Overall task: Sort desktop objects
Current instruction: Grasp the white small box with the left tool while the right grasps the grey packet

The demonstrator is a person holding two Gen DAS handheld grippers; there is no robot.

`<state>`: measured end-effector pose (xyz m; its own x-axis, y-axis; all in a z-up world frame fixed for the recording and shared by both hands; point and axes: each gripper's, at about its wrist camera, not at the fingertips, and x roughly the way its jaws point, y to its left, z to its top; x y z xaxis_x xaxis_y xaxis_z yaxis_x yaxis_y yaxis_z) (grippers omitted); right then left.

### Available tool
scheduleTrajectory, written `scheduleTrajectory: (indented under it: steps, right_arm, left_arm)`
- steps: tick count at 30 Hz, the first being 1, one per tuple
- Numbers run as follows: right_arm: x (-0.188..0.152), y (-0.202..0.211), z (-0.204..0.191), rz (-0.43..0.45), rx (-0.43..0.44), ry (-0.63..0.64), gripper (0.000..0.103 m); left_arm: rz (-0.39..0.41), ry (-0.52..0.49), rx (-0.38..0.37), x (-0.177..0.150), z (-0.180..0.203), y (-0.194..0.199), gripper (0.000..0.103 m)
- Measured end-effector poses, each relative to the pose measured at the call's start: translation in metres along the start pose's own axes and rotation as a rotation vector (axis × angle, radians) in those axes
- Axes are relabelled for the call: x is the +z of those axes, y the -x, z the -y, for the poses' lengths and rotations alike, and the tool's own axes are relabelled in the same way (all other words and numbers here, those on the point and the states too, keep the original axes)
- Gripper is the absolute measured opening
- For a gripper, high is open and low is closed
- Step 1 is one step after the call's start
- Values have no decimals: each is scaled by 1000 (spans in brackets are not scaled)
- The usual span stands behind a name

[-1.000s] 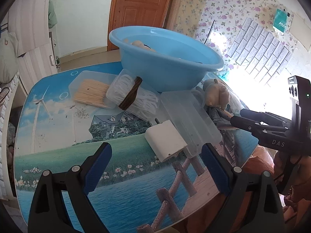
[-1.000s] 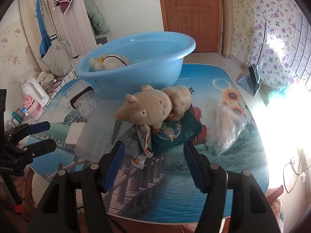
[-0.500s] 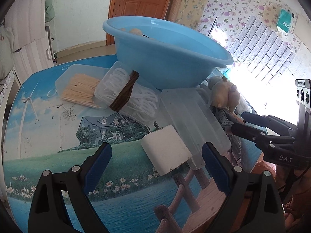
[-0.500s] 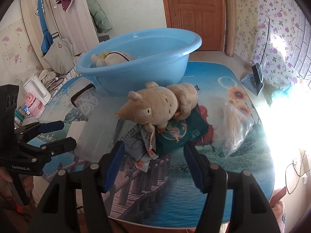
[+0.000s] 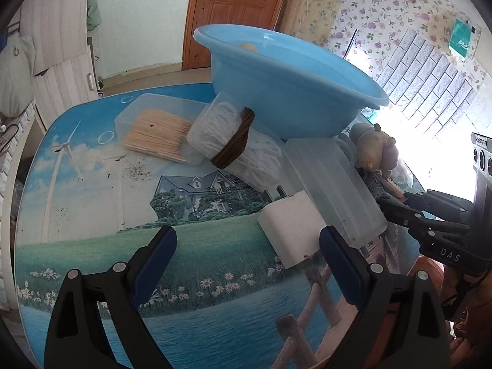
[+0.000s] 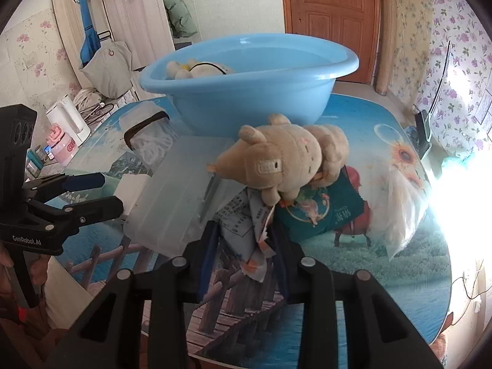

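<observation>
Item list, L to R, table w/ printed landscape top (image 5: 92,246).

1. Left gripper (image 5: 247,252): jaws spread wide, nothing between; hovers over the table's front, white rectangular foam-like block (image 5: 289,229) just ahead, toward its right finger.
2. Clear plastic box of wooden sticks (image 5: 156,133); clear box of white loops w/ brown band (image 5: 236,144); frosted flat plastic case (image 6: 175,196).
3. Right gripper (image 6: 243,252): jaws have just been closing, now narrow around the crumpled printed paper wrapper (image 6: 246,215). Pad contact: can't tell.
4. Beige plush animal (image 6: 276,163) sits above wrapper's far end, on green pouch (image 6: 323,212).
5. Light-blue plastic basin (image 6: 246,92) behind, likely the drop spot.

Advice: pinch wrapper low, lift slowly so plush doesn't tumble.
</observation>
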<state>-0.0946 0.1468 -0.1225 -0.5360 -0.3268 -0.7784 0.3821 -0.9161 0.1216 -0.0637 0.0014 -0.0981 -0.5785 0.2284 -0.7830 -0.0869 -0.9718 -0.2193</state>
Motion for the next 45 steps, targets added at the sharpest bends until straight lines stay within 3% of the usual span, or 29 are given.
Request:
scheduleTrajectory:
  steps: [5, 10, 16, 20, 45]
  right_arm:
    - [-3, 7, 2, -2, 16, -13, 31]
    - [-6, 13, 6, -3, 14, -24, 31]
    - [-7, 17, 9, 5, 9, -32, 31]
    - [-6, 18, 9, 11, 5, -28, 31]
    - [-10, 16, 8, 2, 12, -28, 34]
  left_arm:
    - [-15, -19, -32, -1, 8, -3, 94]
    - [-25, -60, 12, -2, 18, -13, 94]
    - [-9, -39, 18, 1, 14, -15, 91]
    - [-2, -59, 67, -3, 11, -9, 38]
    - [-24, -75, 23, -32, 6, 17, 38]
